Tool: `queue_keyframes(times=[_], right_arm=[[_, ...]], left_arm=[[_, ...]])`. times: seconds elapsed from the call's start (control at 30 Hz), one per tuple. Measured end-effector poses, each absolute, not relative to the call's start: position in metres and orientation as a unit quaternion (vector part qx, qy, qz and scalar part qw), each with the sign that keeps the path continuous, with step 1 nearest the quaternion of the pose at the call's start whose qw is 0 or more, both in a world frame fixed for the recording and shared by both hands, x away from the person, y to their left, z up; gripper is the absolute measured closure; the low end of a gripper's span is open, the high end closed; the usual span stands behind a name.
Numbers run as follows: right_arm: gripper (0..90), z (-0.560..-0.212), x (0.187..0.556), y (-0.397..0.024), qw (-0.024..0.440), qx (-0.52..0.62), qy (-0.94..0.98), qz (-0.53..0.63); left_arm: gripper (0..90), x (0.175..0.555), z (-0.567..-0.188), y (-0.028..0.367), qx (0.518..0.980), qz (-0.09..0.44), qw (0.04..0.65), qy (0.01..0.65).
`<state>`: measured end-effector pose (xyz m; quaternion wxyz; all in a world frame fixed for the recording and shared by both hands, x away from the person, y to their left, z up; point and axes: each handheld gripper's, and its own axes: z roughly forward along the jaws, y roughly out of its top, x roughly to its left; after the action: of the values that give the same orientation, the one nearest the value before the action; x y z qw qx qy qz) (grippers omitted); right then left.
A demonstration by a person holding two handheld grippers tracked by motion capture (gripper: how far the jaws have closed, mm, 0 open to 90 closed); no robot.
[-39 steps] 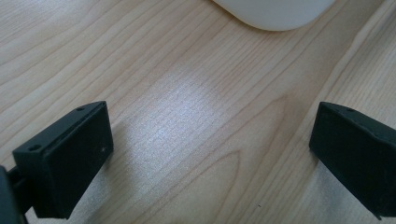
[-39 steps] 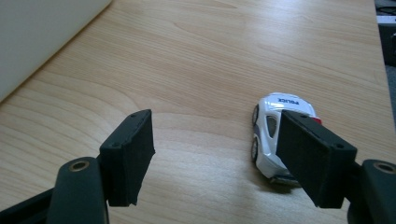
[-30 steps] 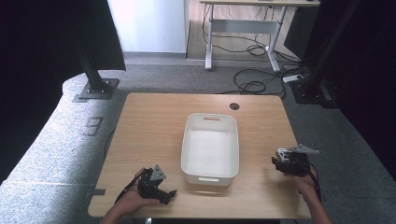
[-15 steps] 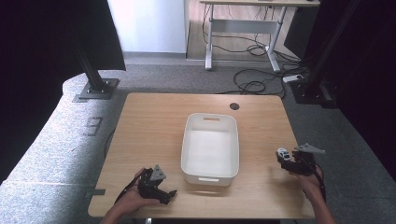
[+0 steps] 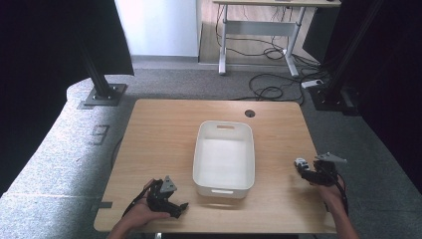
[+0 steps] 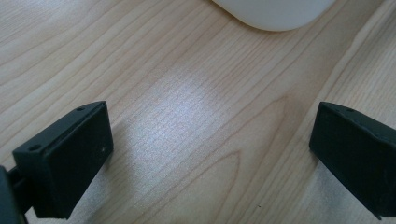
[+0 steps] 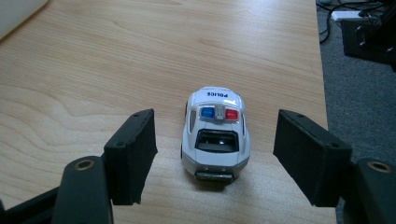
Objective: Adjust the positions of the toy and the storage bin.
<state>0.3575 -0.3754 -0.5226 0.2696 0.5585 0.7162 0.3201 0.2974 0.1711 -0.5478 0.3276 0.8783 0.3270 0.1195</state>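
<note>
Two grippers sit low over the wooden table (image 5: 164, 134), one at either near corner. The right gripper (image 7: 215, 154) has its jaws spread wide with a white toy police car (image 7: 215, 133) standing between them, untouched on both sides, its rear toward the camera. From the high view the car (image 5: 300, 163) lies at about four o'clock from the white bin (image 5: 224, 186), near the table's right edge. The left gripper (image 5: 169, 201) rests at seven o'clock from the bin, its jaws also wide apart and holding nothing, only bare wood between them.
</note>
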Motion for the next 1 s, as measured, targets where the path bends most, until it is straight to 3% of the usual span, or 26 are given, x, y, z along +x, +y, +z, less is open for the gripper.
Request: queue_keyframes(times=[1.0], right_arm=[[33.5,-0.534,0.381,-0.373,0.261,0.589,0.696,0.317]], left_arm=[[0.0,0.297,-0.548,0.171,0.878,0.12,0.328,0.328]])
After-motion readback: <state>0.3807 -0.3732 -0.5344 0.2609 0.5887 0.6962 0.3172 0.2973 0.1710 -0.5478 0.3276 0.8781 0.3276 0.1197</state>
